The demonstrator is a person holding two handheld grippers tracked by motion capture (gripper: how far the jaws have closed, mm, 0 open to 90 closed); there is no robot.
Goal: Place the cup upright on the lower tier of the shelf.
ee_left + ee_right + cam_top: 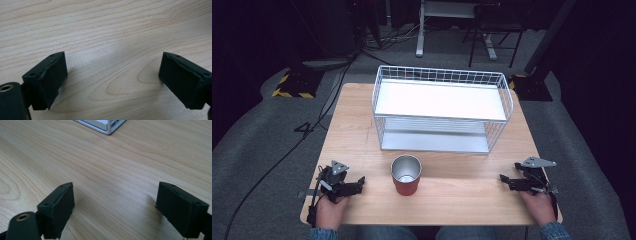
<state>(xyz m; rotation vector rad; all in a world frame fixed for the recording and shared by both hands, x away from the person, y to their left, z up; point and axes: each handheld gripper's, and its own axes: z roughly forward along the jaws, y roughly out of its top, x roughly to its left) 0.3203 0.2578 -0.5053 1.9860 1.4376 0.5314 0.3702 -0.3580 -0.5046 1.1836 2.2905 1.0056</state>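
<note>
High view: red cup (406, 175) upright at table (357, 125) front-centre, before wire rack (442, 107); left gripper (357, 184) and right gripper (504, 180) rest well apart from it. Left gripper view: jaws wide, empty. Right gripper view: same. Step: pre-approach, probably; next, reach for cup.

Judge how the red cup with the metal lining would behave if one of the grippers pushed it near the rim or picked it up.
The red cup stands upright and looks taller than wide, so a push near its rim would probably tip it; once down, its round body would likely roll. The shiny metal inside suggests a stiff wall that should not buckle between jaws. Its smooth side may be somewhat slippery on the wooden table.
</note>
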